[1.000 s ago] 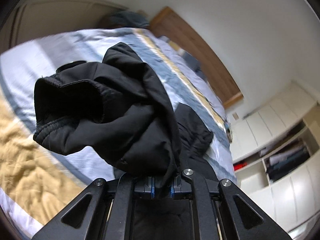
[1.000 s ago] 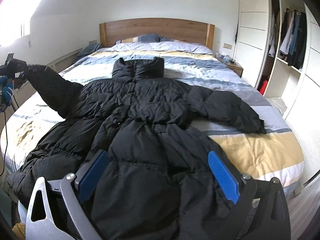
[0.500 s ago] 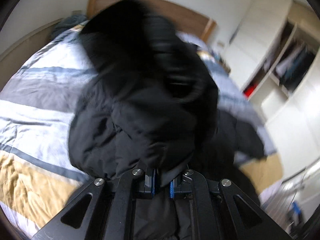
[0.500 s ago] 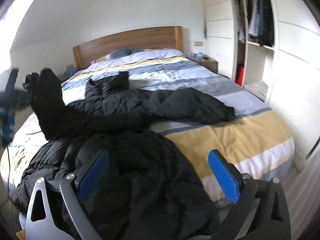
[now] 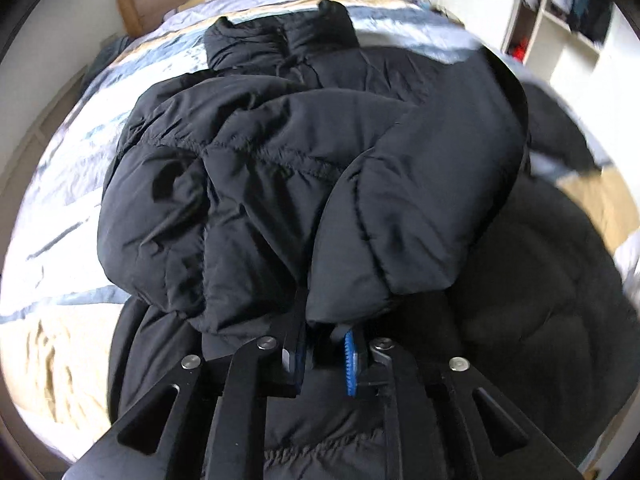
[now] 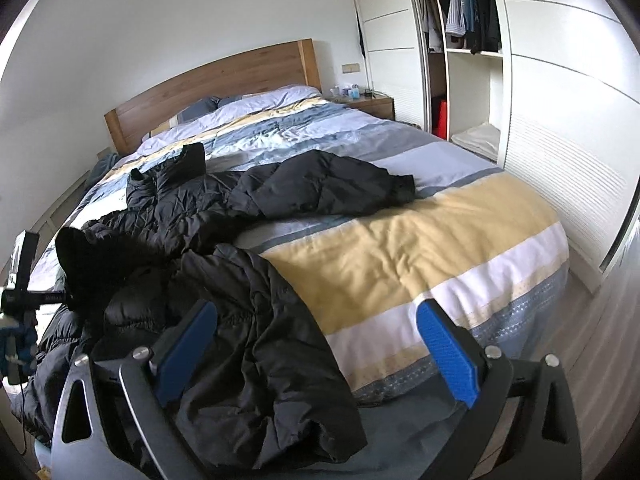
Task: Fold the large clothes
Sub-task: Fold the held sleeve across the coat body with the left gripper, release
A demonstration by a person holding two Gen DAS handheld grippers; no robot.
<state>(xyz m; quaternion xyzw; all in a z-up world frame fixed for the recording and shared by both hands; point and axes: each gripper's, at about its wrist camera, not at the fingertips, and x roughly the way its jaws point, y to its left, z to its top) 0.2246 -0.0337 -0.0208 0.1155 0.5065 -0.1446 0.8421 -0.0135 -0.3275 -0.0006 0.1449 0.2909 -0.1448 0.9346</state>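
Note:
A large black puffer jacket (image 6: 224,208) lies face up on a striped bed (image 6: 400,248). My left gripper (image 5: 326,354) is shut on the jacket's left sleeve (image 5: 280,184) and holds it over the jacket's chest; it also shows at the left edge of the right wrist view (image 6: 24,300). The collar (image 5: 280,40) points at the headboard. The other sleeve (image 6: 332,184) lies spread to the right on the bed. My right gripper (image 6: 316,344) is open and empty above the jacket's hem (image 6: 256,368) at the foot of the bed.
A wooden headboard (image 6: 216,88) stands at the far end with pillows (image 6: 256,100). A nightstand (image 6: 364,100) and an open white wardrobe (image 6: 464,40) with hanging clothes are on the right. Bare floor (image 6: 600,320) runs along the bed's right side.
My left gripper has swung the sleeve from the bed's left side inward over the jacket's body. My right gripper has shifted to the right, staying open.

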